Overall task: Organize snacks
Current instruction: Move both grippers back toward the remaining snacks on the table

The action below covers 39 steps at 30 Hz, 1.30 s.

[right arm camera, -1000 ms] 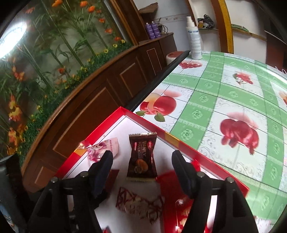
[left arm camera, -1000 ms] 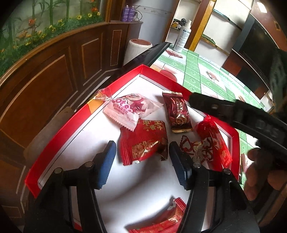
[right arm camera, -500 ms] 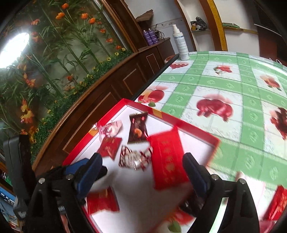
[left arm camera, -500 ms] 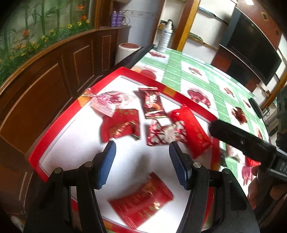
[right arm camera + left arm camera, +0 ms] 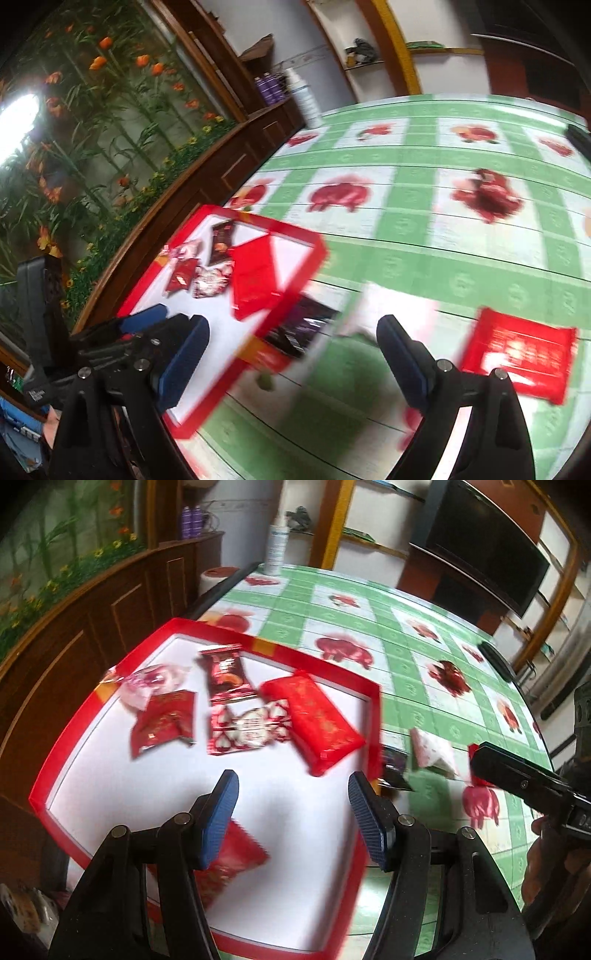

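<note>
A red-rimmed white tray (image 5: pixel 332 672) holds a pink candy (image 5: pixel 151 681), a brown chocolate packet (image 5: pixel 225 675), a small red packet (image 5: pixel 166 723), a red-and-white hearts packet (image 5: pixel 247 727), a big red packet (image 5: pixel 314 720) and another red packet (image 5: pixel 229 864) near its front. My left gripper (image 5: pixel 291 794) hangs open over the tray's front part, with nothing between its fingers. My right gripper (image 5: pixel 291 332) stands wide open above the tablecloth, just right of the tray (image 5: pixel 288 232). Below it lie a dark packet (image 5: pixel 303 328), a white packet (image 5: pixel 388 299) and a red packet (image 5: pixel 517 354).
The table wears a green checked cloth with fruit prints (image 5: pixel 406 646). A white spray bottle (image 5: pixel 277 550) stands at its far end. A dark wooden cabinet (image 5: pixel 74 627) runs along the left, close to the tray. A black screen (image 5: pixel 480 554) hangs at the back right.
Both grippers have drawn back and to the right from the tray's far end. The right one opened wider and left the tray for the tablecloth beside it.
</note>
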Tool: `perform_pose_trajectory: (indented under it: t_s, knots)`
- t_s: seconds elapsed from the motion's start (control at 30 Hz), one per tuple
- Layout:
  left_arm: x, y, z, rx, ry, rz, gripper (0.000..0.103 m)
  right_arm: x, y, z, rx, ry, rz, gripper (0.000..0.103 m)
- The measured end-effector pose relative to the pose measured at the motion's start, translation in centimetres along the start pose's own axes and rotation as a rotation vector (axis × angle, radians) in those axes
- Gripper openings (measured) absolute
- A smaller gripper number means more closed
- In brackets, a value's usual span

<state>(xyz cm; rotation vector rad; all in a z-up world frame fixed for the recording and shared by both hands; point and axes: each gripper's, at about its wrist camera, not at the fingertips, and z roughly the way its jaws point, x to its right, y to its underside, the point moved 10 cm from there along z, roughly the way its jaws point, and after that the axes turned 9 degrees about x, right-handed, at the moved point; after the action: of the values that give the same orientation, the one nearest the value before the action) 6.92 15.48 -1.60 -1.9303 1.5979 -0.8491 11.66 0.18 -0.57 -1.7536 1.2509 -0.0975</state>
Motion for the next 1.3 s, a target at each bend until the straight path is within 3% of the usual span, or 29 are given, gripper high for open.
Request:
perform_pose_trajectory:
  t_s: [0.37,0.47,0.67,0.83,1.03,1.17,1.3]
  knots:
    - [7.4,1.1,0.8,-0.050,0.098,0.097,0.062,10.6,-0.9,-5.6,0.100,0.238,0.090,0.094]
    - [9.3,1.4,1.7,-0.077,0.114,0.124,0.062,13.3,-0.6,-6.1,0.088,0.347,0.108,0.094]
    - [11.8,2.1,4.0,-0.129,0.139,0.131,0.062,17.8,0.7,-6.6,0.056,0.442,0.200,0.094]
    - [13.3,2.6,6.0,-0.163,0.145,0.132,0.062,18.5,0.9,-6.2,0.050,0.426,0.240,0.094]
    - [14.2,0.9,7.6,-0.149,0.105,0.117,0.062,18.1,0.6,-6.2,0.048,0.437,0.185,0.094]
    - [15.3,-0.2,8.7,-0.136,0.070,0.194,0.062,18.2,0.8,-6.1,0.039,0.444,0.184,0.094]
    - [15.9,0.6,10.9,-0.182,0.028,0.277,0.062,18.6,0.9,-6.0,0.034,0.464,0.179,0.094]
